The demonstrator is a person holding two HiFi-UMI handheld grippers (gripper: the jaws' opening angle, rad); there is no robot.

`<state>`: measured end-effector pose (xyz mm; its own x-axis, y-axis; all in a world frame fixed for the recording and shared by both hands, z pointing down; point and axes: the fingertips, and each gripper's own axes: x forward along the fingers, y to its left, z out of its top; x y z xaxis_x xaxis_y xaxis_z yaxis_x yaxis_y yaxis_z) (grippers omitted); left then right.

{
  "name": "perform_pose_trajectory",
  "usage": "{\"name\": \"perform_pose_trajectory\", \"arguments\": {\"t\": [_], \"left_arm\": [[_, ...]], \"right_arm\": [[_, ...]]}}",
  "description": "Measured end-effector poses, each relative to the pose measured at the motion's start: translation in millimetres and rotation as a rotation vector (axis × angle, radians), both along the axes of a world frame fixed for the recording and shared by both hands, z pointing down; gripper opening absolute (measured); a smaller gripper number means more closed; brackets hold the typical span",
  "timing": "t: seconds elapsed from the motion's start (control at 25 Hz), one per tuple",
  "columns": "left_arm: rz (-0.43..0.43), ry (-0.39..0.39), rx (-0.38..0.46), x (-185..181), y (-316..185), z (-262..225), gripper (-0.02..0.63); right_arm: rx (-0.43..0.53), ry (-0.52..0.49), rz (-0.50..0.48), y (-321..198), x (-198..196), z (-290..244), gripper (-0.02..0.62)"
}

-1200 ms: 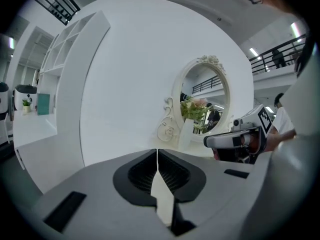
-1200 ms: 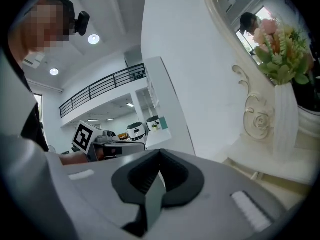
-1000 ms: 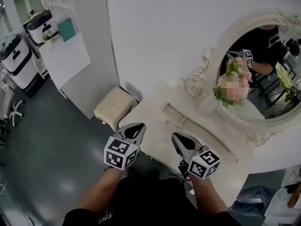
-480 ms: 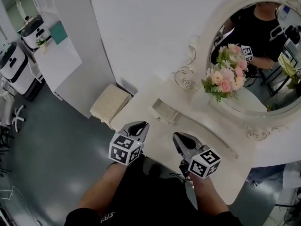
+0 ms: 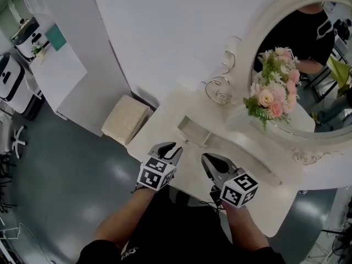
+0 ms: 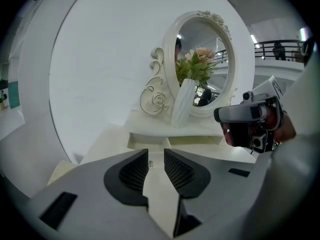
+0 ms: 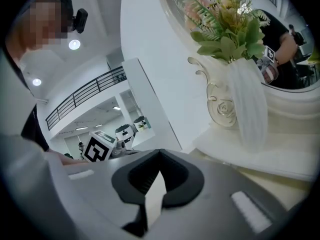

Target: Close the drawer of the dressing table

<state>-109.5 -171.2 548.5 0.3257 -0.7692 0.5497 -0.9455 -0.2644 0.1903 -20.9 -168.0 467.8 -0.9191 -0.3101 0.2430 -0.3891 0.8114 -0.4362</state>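
The cream dressing table (image 5: 250, 172) has a small drawer (image 5: 193, 131) standing pulled out under the oval mirror (image 5: 308, 65). My left gripper (image 5: 169, 148) hovers over the table's front edge just short of that drawer. Its jaws have just been opening and stand open with nothing pressed between them. In the left gripper view (image 6: 156, 156) the drawer (image 6: 148, 142) lies straight ahead and a small knob (image 6: 150, 164) shows in the gap, apart from the pads. My right gripper (image 5: 205, 159) is shut and empty beside it, its tips meeting (image 7: 159, 154).
A white vase of pink flowers (image 5: 272, 98) stands in front of the mirror, right of the drawer. A padded stool (image 5: 125, 120) sits on the floor left of the table. A white partition (image 5: 60, 70) and appliances stand at the far left.
Both grippers have come forward and down towards the table's front edge. The left jaws, shut before, now stand apart. The right jaws stay shut.
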Motion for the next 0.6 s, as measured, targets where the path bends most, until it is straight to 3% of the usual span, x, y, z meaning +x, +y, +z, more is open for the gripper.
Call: {"name": "perform_pose_trajectory", "arguments": {"t": [0.6], "left_arm": [[0.114, -0.032, -0.123, 10, -40, 75, 0.127]], "right_arm": [[-0.055, 0.058, 0.067, -22, -9, 22, 0.009]]}}
